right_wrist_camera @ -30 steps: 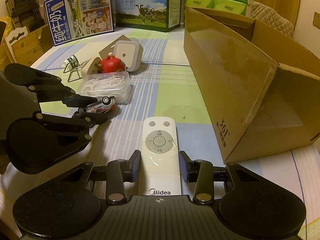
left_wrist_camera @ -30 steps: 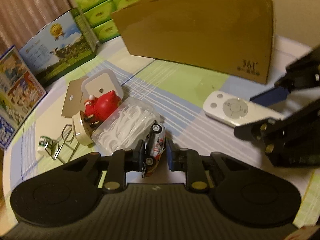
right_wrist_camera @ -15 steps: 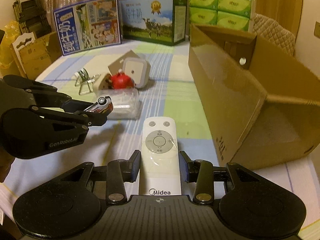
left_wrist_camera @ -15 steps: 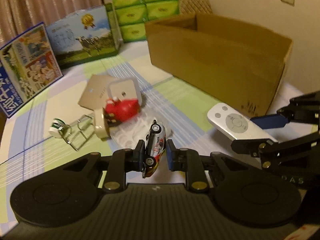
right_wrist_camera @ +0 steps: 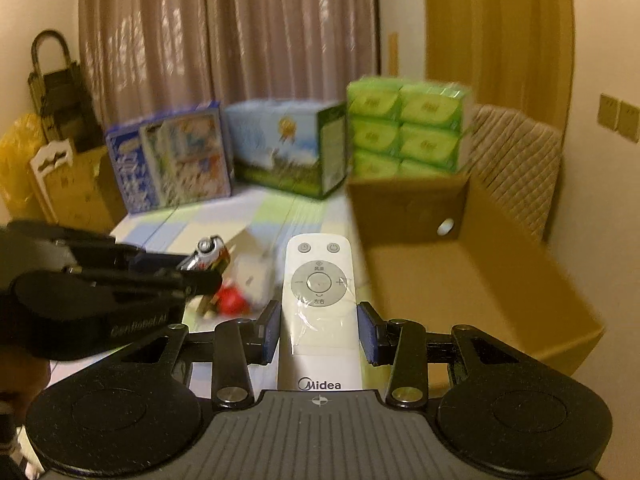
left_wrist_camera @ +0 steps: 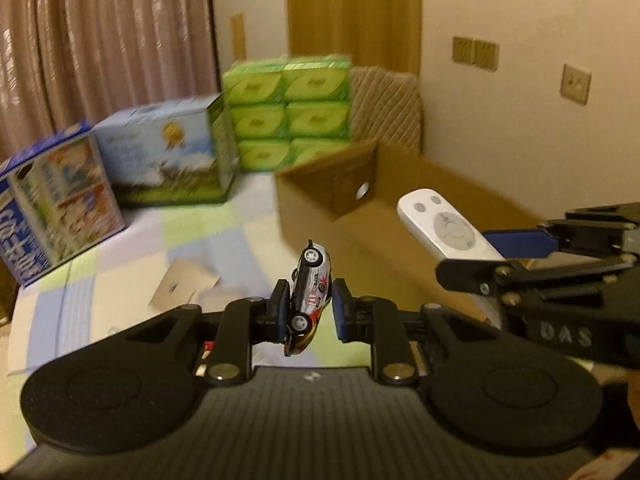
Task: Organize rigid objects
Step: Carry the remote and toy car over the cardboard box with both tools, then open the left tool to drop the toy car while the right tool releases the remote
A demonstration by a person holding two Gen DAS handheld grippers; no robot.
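1. The left gripper (left_wrist_camera: 308, 314) pinches a small toy car (left_wrist_camera: 310, 292) between its blue pads. The car stands nose-up and tilted, and only its lower half is between the pads. It sits in the air over the table, and the cardboard box (left_wrist_camera: 400, 184) is at about 1 o'clock from it.

2. The right gripper (right_wrist_camera: 319, 332) is pressed on the sides of a white remote (right_wrist_camera: 318, 300), holding the lower half. The long front part sticks out free toward 12 o'clock. The open box (right_wrist_camera: 500, 264) lies at about 2 o'clock in this view.

3. Risk for the car — the grip is narrow and on a curved body, so I think a fast swing or a bump may twist it out, and it would fall on the tablecloth (left_wrist_camera: 132, 256).

4. Risk for the remote — its free end is close to the near wall of the box. If it goes in too low, it may hit the rim and slide in the pads.

5. The two grippers are near each other, so they may collide above the box if both go in together.
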